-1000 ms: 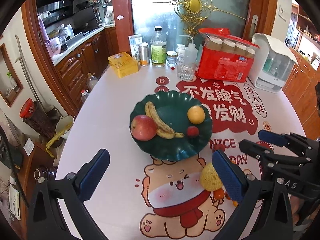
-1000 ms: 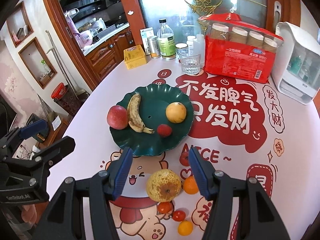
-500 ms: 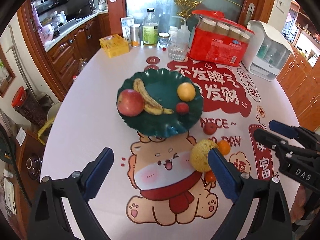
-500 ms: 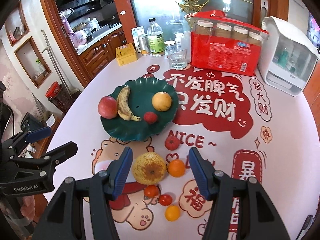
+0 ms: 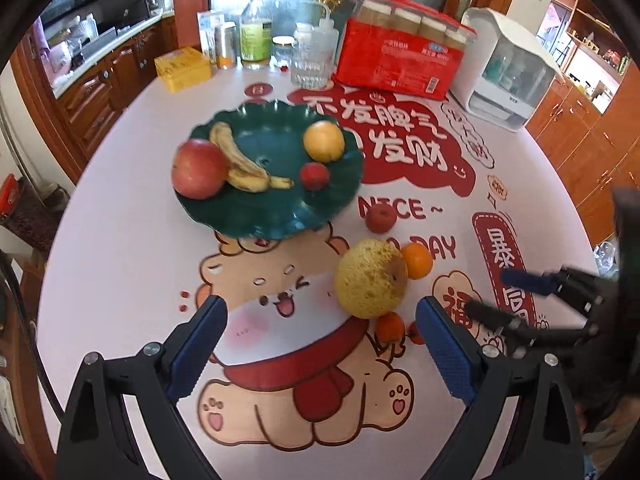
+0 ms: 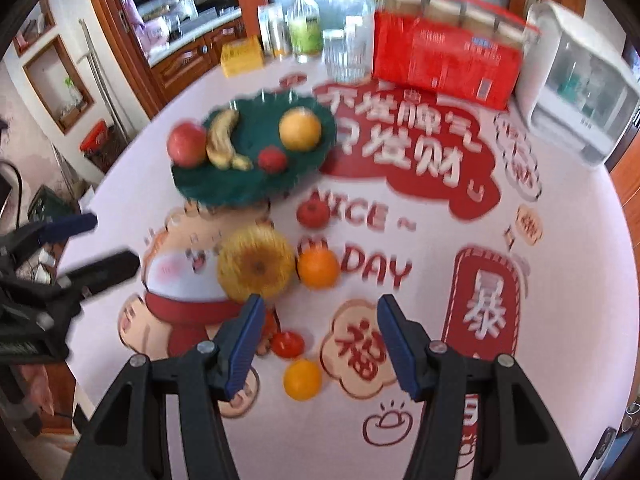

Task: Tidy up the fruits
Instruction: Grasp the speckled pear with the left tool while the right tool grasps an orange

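Note:
A dark green plate (image 5: 256,216) (image 6: 212,192) holds a red apple (image 5: 198,174), a banana (image 5: 240,162), an orange fruit (image 5: 324,141) and a small red fruit (image 5: 315,176). Loose on the table lie a big yellow pear (image 5: 370,278) (image 6: 256,266), an orange (image 5: 417,261) (image 6: 319,268), a red tomato (image 5: 381,218) (image 6: 313,212) and several small tomatoes and oranges (image 6: 302,374). My left gripper (image 5: 320,354) is open and empty, near the pear. My right gripper (image 6: 320,346) is open and empty above the small fruits.
At the table's far edge stand a red pack of jars (image 5: 400,60), a white appliance (image 5: 508,80), a glass (image 5: 306,68), bottles (image 5: 255,34) and a yellow box (image 5: 182,69). Wooden cabinets lie beyond on the left and right.
Both grippers have pulled back and moved lower, so the loose fruits sit closer and larger in view. Both stay open and empty. The fruits have not moved.

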`<state>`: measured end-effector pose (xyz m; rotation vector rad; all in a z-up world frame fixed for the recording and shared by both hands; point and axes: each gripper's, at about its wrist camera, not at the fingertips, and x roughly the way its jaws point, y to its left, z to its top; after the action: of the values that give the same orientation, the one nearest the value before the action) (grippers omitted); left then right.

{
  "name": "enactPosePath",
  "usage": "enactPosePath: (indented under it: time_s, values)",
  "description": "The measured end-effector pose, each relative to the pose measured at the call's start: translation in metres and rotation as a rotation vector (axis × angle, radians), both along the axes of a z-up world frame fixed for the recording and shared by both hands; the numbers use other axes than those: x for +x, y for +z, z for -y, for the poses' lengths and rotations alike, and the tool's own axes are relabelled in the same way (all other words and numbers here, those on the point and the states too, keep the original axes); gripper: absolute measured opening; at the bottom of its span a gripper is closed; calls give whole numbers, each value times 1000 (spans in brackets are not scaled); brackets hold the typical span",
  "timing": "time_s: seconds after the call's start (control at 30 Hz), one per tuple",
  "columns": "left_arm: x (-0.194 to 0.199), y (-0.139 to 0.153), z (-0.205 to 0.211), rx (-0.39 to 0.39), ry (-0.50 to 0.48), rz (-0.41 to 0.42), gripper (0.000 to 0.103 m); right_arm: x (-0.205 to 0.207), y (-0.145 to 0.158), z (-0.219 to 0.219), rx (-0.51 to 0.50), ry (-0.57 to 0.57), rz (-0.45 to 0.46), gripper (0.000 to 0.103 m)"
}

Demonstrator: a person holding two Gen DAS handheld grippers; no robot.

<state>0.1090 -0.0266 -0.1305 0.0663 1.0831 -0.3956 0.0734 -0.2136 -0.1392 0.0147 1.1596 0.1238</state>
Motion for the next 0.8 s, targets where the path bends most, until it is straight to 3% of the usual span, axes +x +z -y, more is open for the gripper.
enactPosePath:
  time_s: [0.1, 0.33, 0.67, 0.8]
  values:
    - [7, -16, 10, 14, -36, -66, 95, -8, -22, 2, 12, 10, -50, 58]
    - [17, -38, 33, 27, -68, -91, 95, -20, -54, 2, 52, 40, -115, 58]
    - [32, -67, 60, 36, -95, -142, 95, -26, -70, -1, 59, 92, -114, 58]
    - [36, -75, 65, 38, -93, -157, 88, -28, -74, -2, 52, 111, -98, 52]
